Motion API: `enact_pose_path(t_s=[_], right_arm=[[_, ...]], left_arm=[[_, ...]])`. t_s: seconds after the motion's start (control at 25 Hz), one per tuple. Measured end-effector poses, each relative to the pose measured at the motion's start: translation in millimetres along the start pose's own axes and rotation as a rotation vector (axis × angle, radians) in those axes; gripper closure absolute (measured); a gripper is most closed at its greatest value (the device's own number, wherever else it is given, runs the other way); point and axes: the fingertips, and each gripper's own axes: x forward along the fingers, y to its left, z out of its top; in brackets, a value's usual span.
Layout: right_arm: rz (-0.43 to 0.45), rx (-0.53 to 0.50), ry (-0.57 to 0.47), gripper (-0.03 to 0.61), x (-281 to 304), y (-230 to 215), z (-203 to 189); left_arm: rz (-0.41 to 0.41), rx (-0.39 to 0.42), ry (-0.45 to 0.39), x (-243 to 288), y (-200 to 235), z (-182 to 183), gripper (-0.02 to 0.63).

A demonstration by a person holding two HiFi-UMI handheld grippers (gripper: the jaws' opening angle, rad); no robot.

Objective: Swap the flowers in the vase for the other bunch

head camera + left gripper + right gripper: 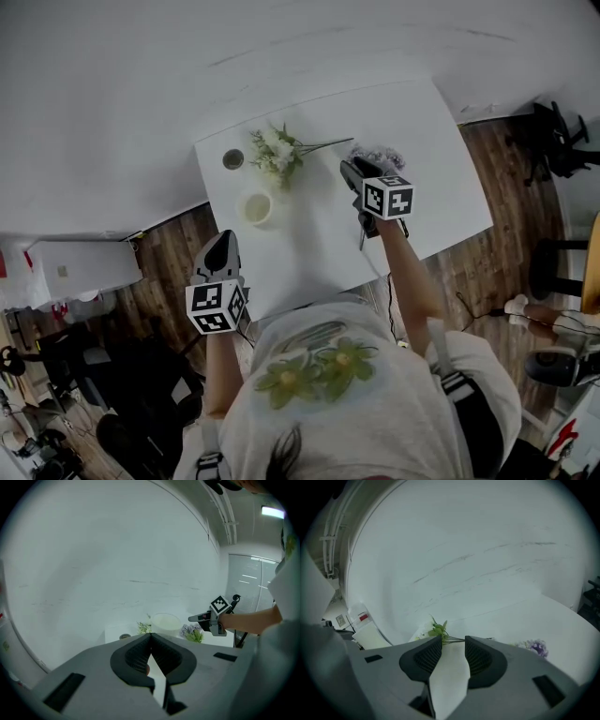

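A white vase (256, 208) stands on the white table (441, 178), with no flowers showing in it. A bunch of white and green flowers (276, 154) lies behind it, stems pointing right. A purple bunch (380, 156) lies further right. My right gripper (348, 166) hovers between the two bunches, jaws open with nothing between them; the white bunch's stems (452, 639) show just beyond its tips. My left gripper (223, 236) is shut and empty at the table's near left edge, short of the vase (165, 622).
A small dark round thing (232, 159) sits near the table's back left corner. A grey wall runs behind the table. Wooden floor lies around it, with chairs (562, 141) at the right and a white box (80, 267) at the left.
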Motion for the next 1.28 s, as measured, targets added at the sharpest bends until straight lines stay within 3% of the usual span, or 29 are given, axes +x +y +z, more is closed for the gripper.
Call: enact_pose_path(t_s=[0.2,0.48,0.76,1.0,1.28], right_arm=[[-0.076,0.039,0.015,0.440,-19,-20,-23],[-0.153,0.088,0.025,0.440,-41,-41,-46],[-0.215,0.136,0.029,0.440,-57,-58,-67],[-0.270,0.173,0.019,0.410,-61,-76,-68],[-0.323,0.217,0.036,0.373,-51,-89,-67]], left_arm=[[-0.034,0.005,-0.002,-3,-5,0,0.595],[-0.136,0.041,0.009,-6,-46,-7,0.595],[-0.282,0.057,0.047,12,-93,-18,0.595],[-0.430,0.067,0.037,34,-147,0,0.595],[-0.528,0.119,0.040,58,-191,11,0.595]])
